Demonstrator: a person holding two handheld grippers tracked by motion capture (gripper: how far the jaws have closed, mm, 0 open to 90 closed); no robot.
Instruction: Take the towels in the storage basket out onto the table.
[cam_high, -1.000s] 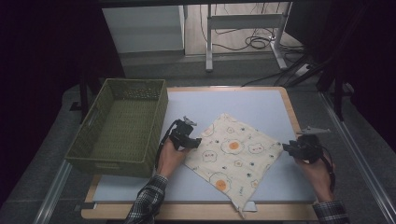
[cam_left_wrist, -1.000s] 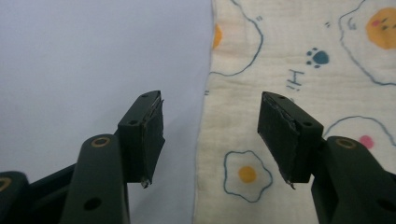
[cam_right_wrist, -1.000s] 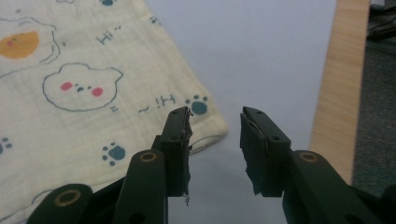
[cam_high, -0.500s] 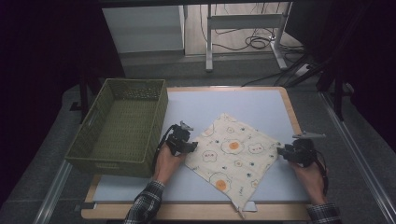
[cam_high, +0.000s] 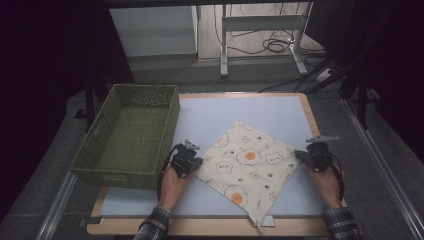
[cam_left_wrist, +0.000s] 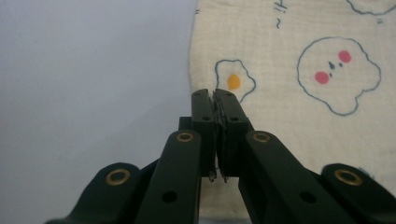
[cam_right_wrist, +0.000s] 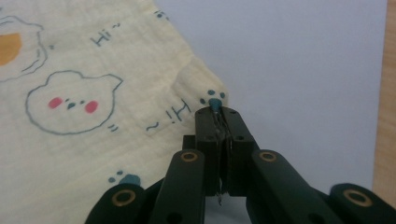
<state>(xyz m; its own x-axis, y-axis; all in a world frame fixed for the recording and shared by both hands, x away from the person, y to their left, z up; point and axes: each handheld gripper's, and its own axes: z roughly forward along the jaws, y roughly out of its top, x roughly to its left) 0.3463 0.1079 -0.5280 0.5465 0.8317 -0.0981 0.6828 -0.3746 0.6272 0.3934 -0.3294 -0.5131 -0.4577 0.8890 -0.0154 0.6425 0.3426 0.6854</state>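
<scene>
A cream cloth printed with fried eggs and little faces lies flat as a diamond on the pale blue table top. My left gripper is at its left corner. In the left gripper view its jaws have just been closing and the gripper now stands shut on the cloth's edge. My right gripper is at the right corner. Its jaws have also just been closing, and the gripper pinches the slightly bunched cloth corner.
A green woven basket, empty, stands along the table's left side, close to my left hand. The table has a wooden rim. Metal rails run along both sides, and a desk frame with cables stands beyond the far edge.
Both pairs of jaws have closed onto the cloth's corners. The left hand slid a little toward the near edge, the right hand edged left to the right corner.
</scene>
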